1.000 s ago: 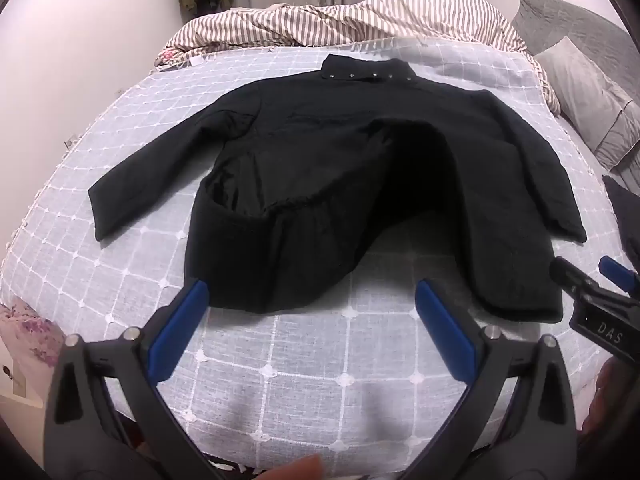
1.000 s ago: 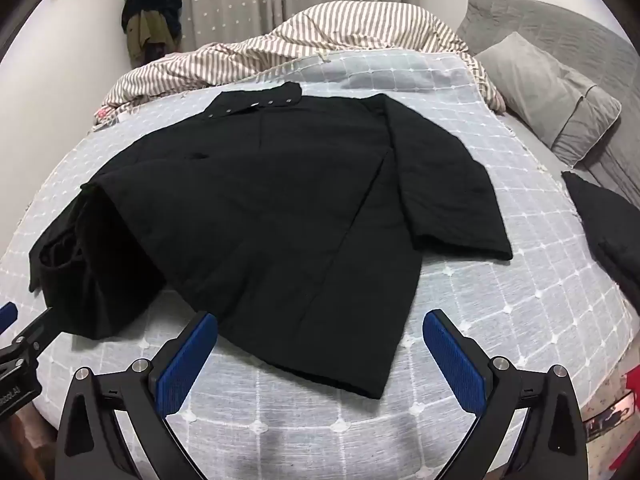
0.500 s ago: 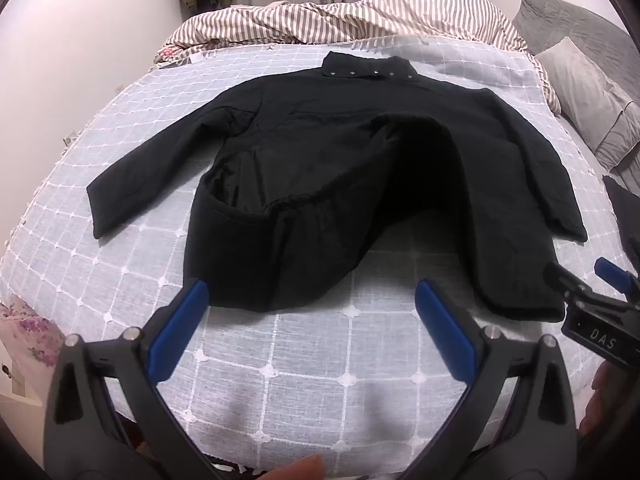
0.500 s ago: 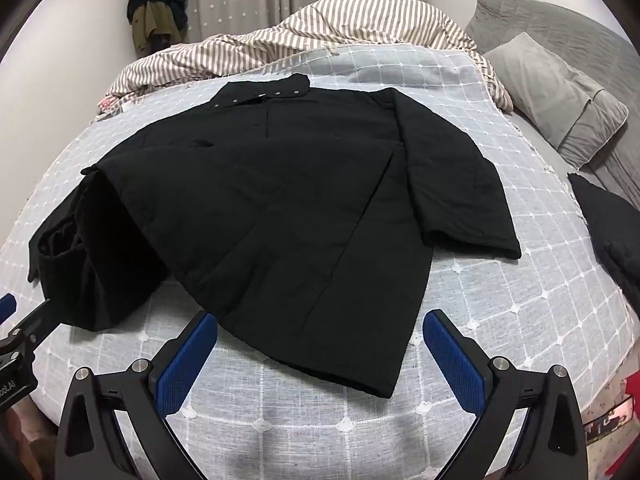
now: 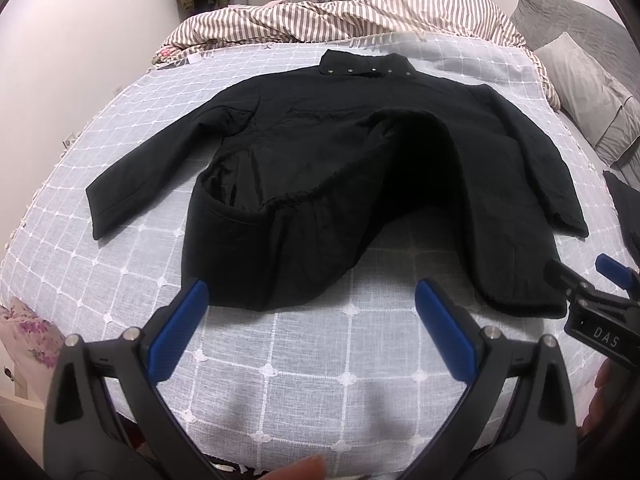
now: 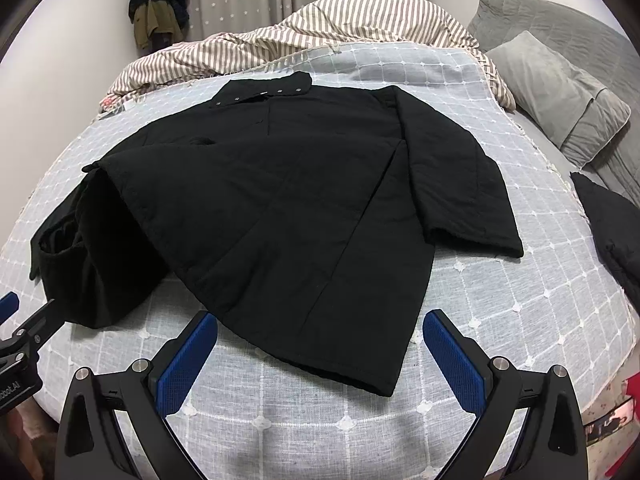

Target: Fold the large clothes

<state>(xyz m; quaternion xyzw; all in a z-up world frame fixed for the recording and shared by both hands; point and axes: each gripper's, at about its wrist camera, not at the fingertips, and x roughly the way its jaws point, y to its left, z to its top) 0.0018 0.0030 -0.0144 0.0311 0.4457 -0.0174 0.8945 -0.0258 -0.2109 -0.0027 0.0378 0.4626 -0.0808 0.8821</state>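
A: Where is the black jacket [image 5: 360, 168]?

B: It lies spread across the middle of the bed [image 5: 320, 360], on the grey bedspread with the white grid [image 6: 500, 320]. Its collar [image 5: 366, 66], with a row of metal snaps, points to the far edge, and its hem lies toward the near edge.

A: Is it flat?

B: Not wholly. 1 front panel is turned back near the bed's left side, so the dark lining [image 5: 248, 184] shows. Both sleeves lie out to the sides; the right sleeve's cuff [image 6: 476, 242] rests flat on the bedspread.

A: And the left hand-held gripper [image 5: 312, 312]?

B: Its 2 blue-padded fingers stand wide apart over bare bedspread, just short of the hem, with nothing between them.

A: The right hand-held gripper [image 6: 320, 344]?

B: Likewise spread wide and holding nothing. The near corner of the hem lies just ahead, between its fingers.

A: What else is on the bed?

B: A striped duvet [image 6: 320, 28] is bunched along the far edge, a grey pillow [image 6: 560, 96] sits at the far right corner, and another dark garment [image 6: 612, 232] lies by the right edge.
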